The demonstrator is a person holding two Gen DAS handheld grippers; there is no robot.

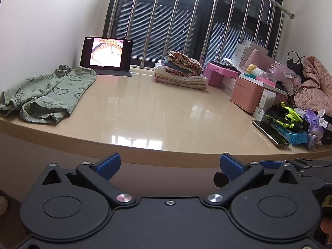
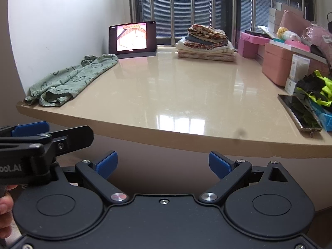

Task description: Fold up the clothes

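A crumpled green garment with a bear print (image 1: pixel 47 93) lies at the left end of the beige table (image 1: pixel 155 114), near the wall; it also shows in the right wrist view (image 2: pixel 72 81). A stack of folded clothes (image 1: pixel 180 70) sits at the back by the window, also in the right wrist view (image 2: pixel 205 43). My left gripper (image 1: pixel 169 165) is open and empty, held in front of the table's near edge. My right gripper (image 2: pixel 162 164) is open and empty, also before the near edge. The left gripper's side shows at the left of the right wrist view (image 2: pixel 41 143).
A lit tablet (image 1: pixel 106 54) stands at the back left. Pink boxes (image 1: pixel 247 95), a pink jacket (image 1: pixel 313 87), bags and a neon-yellow and black cloth (image 1: pixel 286 114) crowd the right side. A phone (image 2: pixel 298 112) lies near the right front edge. Barred window (image 1: pixel 186 20) behind.
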